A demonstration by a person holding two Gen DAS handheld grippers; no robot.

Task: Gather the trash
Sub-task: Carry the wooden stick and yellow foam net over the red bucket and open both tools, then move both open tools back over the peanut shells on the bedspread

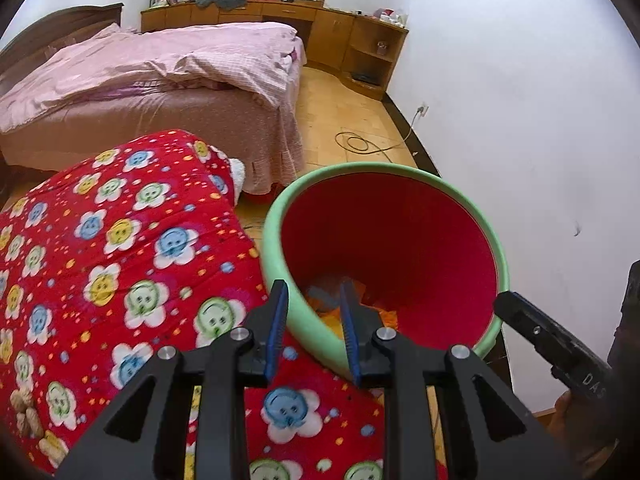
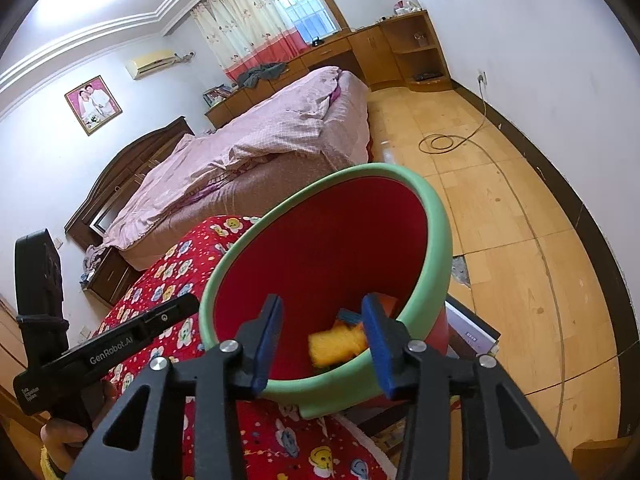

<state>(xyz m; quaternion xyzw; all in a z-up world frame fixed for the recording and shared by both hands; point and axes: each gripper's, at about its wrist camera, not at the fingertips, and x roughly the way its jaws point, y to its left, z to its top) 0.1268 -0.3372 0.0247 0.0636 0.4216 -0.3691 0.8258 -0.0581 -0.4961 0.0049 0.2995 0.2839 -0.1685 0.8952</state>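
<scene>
Red-lined round bin with a green padded rim (image 1: 276,216) tilts its mouth toward both claws. Yellow and orange scraps (image 2: 338,344) lie at its bottom, just beyond the right claw (image 2: 324,344), whose jaws stand part open, holding nothing. Left claw (image 1: 314,320) straddles the near rim, narrowly open, empty. Flowered red quilt (image 1: 120,260) lies left; bare wooden floor (image 2: 500,220) right.

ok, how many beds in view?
1. The bed, with a pink cover, stands across the room, headboard to the far wall, beyond the red floral quilt and the green-rimmed bin. What lies under the quilt is hidden.
</scene>
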